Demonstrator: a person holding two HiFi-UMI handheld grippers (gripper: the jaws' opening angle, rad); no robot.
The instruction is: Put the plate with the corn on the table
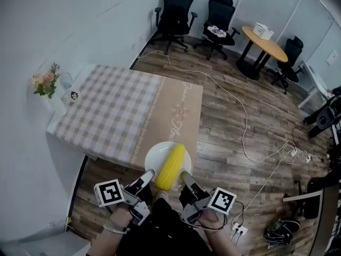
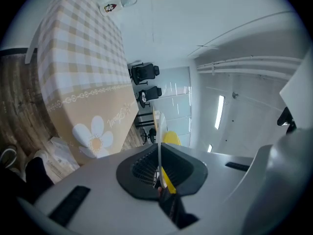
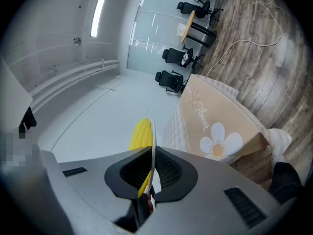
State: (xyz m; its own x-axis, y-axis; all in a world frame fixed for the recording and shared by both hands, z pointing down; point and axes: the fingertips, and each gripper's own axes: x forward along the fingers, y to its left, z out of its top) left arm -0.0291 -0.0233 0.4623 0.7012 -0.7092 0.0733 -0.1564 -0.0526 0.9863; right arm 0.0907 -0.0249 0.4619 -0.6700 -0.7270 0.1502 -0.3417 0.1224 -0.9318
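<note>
A white plate (image 1: 154,156) carries a yellow corn cob (image 1: 171,166) and hangs in the air just off the table's near edge. My left gripper (image 1: 147,175) is shut on the plate's near left rim, my right gripper (image 1: 185,177) on its near right rim. In the left gripper view the plate (image 2: 160,131) stands edge-on between the dark pads, with corn (image 2: 170,139) behind it. The right gripper view shows the same: plate rim (image 3: 153,138) pinched, corn (image 3: 141,133) beside it. The table (image 1: 106,116) has a checked cloth with a tan flowered border.
A vase of flowers (image 1: 49,89) and a small figure (image 1: 74,96) stand at the table's far left by the wall. Office chairs (image 1: 175,12), a round wooden table (image 1: 262,42) and cables on the wooden floor (image 1: 250,143) lie beyond.
</note>
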